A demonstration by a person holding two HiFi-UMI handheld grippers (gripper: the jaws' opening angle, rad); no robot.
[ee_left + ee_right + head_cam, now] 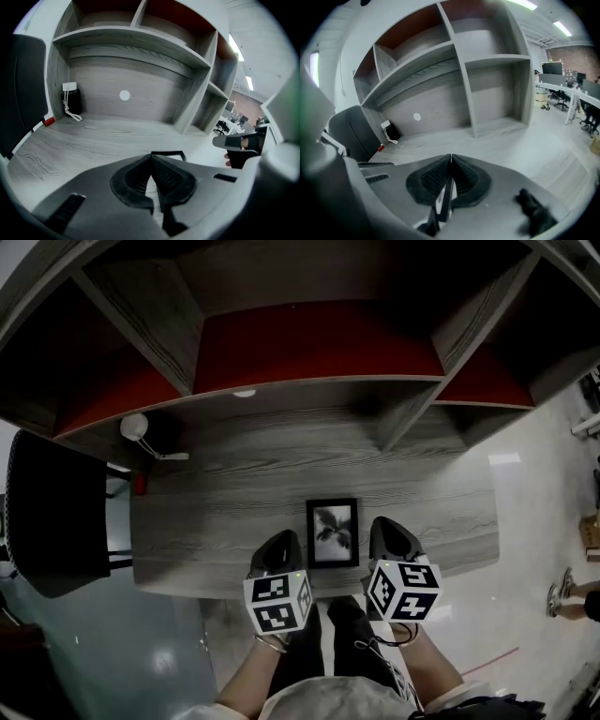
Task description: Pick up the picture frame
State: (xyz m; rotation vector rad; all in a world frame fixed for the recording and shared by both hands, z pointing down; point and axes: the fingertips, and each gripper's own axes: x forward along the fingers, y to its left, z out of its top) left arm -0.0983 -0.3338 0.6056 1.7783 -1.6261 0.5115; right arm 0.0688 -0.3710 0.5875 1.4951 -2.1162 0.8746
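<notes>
While flanking the black picture frame [333, 532], flat near the front edge of the grey wood-grain desk [216, 521], closed on nothing: left gripper [281, 542] and right gripper [389, 526]. Behind, red-backed shelving [319, 343] and a white plug [134, 426]; dark chair [56, 512] at left, glossy pale floor [525, 521] around.

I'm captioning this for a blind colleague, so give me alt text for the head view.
A black rectangular picture frame lies flat near the front edge of a grey wood-grain desk, between the dark left gripper and right gripper, both shut and empty. Red-backed shelves stand behind.
</notes>
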